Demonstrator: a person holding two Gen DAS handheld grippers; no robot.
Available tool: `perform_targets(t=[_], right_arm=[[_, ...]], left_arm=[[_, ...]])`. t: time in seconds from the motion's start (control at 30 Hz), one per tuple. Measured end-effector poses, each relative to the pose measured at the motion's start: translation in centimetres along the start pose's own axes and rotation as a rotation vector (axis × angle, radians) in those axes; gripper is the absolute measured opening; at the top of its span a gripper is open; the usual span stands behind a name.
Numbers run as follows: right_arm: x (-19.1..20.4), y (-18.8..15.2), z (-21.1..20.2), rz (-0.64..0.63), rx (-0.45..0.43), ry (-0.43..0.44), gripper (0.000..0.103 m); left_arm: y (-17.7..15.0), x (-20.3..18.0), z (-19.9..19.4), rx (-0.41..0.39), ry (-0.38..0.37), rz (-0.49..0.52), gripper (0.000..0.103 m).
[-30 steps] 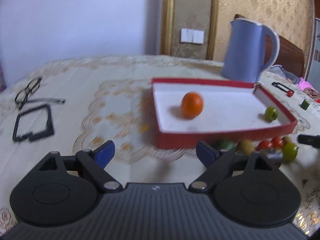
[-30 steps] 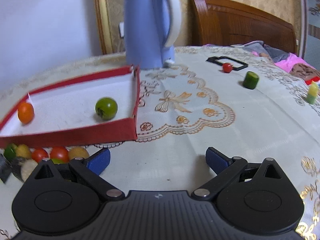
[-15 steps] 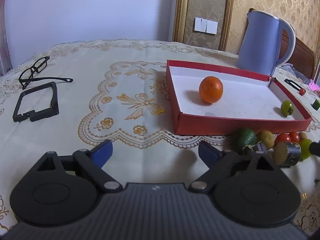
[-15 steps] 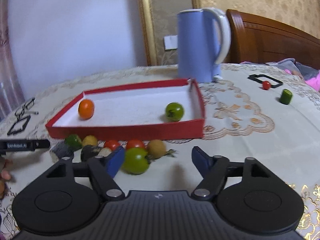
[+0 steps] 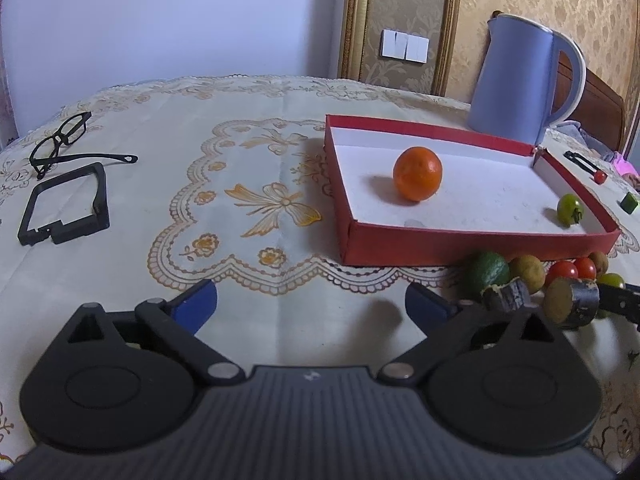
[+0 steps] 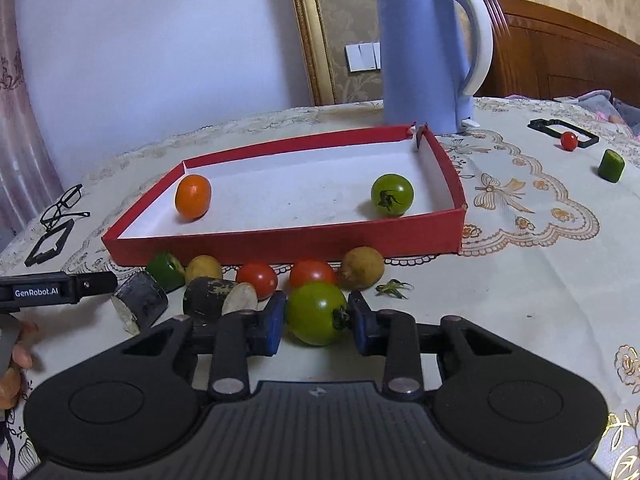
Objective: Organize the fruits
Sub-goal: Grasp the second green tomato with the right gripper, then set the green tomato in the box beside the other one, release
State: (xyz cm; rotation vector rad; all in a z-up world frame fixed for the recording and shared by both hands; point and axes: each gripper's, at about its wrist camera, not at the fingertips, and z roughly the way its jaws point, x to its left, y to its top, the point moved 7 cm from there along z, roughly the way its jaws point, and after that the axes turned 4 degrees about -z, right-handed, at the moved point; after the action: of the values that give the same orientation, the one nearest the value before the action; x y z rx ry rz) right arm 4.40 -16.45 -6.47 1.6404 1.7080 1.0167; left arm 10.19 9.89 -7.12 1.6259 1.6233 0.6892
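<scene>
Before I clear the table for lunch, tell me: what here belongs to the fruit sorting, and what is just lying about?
Job: red tray, orange, small green tomato, big green tomato in the right tongs, red tomatoes.
Lying about: kettle, glasses, black frame.

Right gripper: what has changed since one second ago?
The right gripper turned left toward the fruit row and closed on the green tomato. The left gripper stayed open. The orange and small green tomato remain in the red tray.
</scene>
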Motion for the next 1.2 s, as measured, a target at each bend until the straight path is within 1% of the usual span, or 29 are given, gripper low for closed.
perform_targets(t=[0.17, 0.3, 0.43, 0.57, 0.63, 0.77, 0.87, 0.93, 1.03, 1.2], right_arm=[[-0.1, 0.0, -0.3, 0.004, -0.010, -0.004, 0.032], [0.0, 0.7, -1.3, -0.012, -0.056, -0.009, 0.032], [-0.2, 3.1, -1.7, -0.039, -0.113, -0.032, 0.033], [-0.4, 5.8, -0.2, -0.093, -0.133, -0.065, 0.033], [-0.4, 6.9, 1.5, -0.120, -0.120, -0.097, 0.033], [-0.6, 7.9, 5.4, -0.127, -0.048, -0.086, 0.033], [-0.3, 8.0, 7.7, -0.162, -0.018, -0.106, 0.033], [-0.1, 7.8, 9.0, -0.170, 0.006, -0.105, 0.033], [0.0, 7.4, 10.1, -0.169, 0.032, -0.105, 0.032], [0.0, 7.3, 10.1, -0.178, 0.027, -0.109, 0.033]], left_arm=[[-0.1, -0.1, 0.1, 0.005, -0.004, 0.005, 0.103], [0.0, -0.1, 0.1, 0.004, -0.005, 0.005, 0.103], [0.0, -0.1, 0.1, 0.004, -0.006, 0.003, 0.103], [0.0, 0.0, 0.1, 0.004, -0.006, 0.003, 0.103], [0.0, 0.0, 0.1, 0.004, -0.006, 0.003, 0.103], [0.0, 0.0, 0.1, 0.004, -0.006, 0.004, 0.103], [-0.1, 0.0, 0.1, 0.005, -0.005, 0.004, 0.103], [0.0, 0.0, 0.1, 0.004, -0.005, 0.004, 0.103], [-0.1, 0.0, 0.1, 0.004, -0.006, 0.003, 0.103], [-0.1, 0.0, 0.1, 0.005, -0.004, 0.005, 0.103]])
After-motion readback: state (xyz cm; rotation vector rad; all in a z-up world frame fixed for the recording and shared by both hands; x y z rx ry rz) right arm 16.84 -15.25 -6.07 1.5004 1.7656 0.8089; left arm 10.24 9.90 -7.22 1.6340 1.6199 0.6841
